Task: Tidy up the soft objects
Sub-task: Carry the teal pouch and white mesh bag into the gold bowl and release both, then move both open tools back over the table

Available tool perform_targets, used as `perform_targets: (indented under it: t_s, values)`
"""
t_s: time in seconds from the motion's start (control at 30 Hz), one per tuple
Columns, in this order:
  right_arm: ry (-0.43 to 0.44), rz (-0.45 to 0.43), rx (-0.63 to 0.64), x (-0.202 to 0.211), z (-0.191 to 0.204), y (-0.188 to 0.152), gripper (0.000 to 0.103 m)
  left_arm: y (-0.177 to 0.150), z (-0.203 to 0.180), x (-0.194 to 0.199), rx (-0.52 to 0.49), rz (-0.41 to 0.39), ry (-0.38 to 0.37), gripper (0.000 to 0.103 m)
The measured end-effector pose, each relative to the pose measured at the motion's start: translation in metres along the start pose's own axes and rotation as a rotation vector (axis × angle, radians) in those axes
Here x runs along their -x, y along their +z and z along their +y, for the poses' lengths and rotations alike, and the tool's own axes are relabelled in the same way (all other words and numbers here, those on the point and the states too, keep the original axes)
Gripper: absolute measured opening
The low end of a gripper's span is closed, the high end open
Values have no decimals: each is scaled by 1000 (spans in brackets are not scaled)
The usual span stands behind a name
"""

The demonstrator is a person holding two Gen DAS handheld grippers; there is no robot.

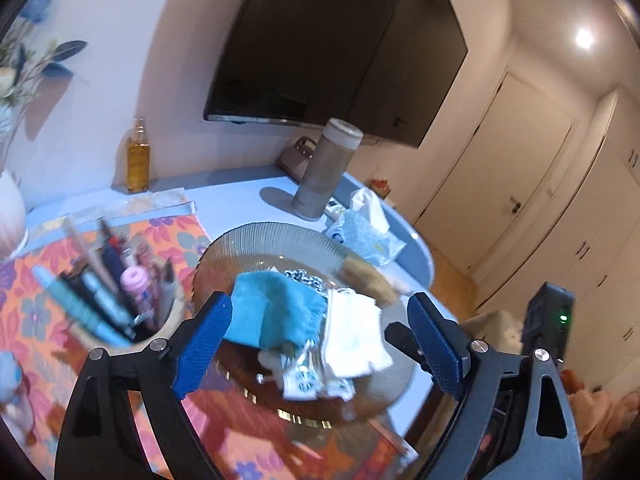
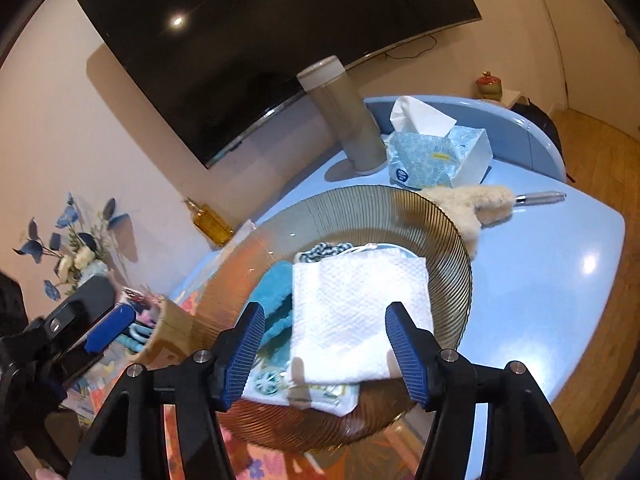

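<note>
A ribbed amber glass plate point(image 1: 248, 240) point(image 2: 444, 220) sits on the blue table. In it lie a teal cloth point(image 1: 276, 308) point(image 2: 276, 280), a folded white paper towel point(image 1: 352, 332) point(image 2: 356, 312), a striped cloth point(image 1: 304, 278) point(image 2: 320, 250) and a wipes packet point(image 2: 304, 392). My left gripper point(image 1: 320, 344) is open and empty, hovering above the plate's near side. My right gripper point(image 2: 326, 352) is open and empty, its fingers either side of the white towel, above it. The left gripper's blue pad point(image 2: 108, 326) shows in the right wrist view.
A tissue box point(image 2: 436, 156) point(image 1: 364, 232), a tall grey canister point(image 2: 344, 116) point(image 1: 326, 168) and a fluffy duster point(image 2: 472, 208) stand behind the plate. A pen cup point(image 1: 120, 300), an oil bottle point(image 1: 138, 158), a flowered mat point(image 1: 48, 280) and a flower vase point(image 2: 80, 256) are at left.
</note>
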State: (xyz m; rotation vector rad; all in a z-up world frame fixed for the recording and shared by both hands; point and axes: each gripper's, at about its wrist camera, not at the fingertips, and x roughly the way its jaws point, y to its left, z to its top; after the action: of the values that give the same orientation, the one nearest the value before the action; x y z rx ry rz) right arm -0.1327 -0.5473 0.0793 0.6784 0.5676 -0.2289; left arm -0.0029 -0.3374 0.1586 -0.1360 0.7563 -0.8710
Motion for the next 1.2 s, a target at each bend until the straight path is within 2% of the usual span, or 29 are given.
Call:
perform_targets:
  t_s: [0.13,0.27,0.33,0.37,0.43,0.57,0.6,0.63,0.67,0.73,0.83,0.93,1.1,1.2]
  values:
    - [36,-13,79,18,32,-11,62,-20,3,55,-21,-36,-41,89]
    - [120,-3,178,28,81,-31,62,-56,23,117,2,-101,46,89]
    - [173,16,243,29,114,-49,62,-69,36,145,24,-131,109,89]
    - [201,22,284,30,132,-61,62,-78,47,169,47,-159,181,89]
    - [251,40,361,30,161,-87,62,-91,63,201,83,-198,272,89]
    - [331,131,502,16,212,-150,71,-122,118,263,190,-254,489,89]
    - [343,168,539,9,223,-168,71,-130,129,269,209,-253,534,89]
    - [345,193,566,3,230,-182,71,-143,150,276,249,-238,633,89]
    - [340,214,596,-3,238,-194,71,-154,166,279,282,-230,694,89]
    - [312,241,670,-17,252,-220,71,-174,192,282,331,-214,741,89]
    - [258,265,755,-39,261,-246,71,-207,235,282,424,-180,779,89]
    - [225,296,774,-61,261,-257,71,-229,262,281,458,-163,798,89]
    - [197,354,722,-86,247,-255,71,-249,283,262,462,-93,781,89]
    - [184,363,699,-95,240,-254,71,-249,276,254,402,-84,786,94]
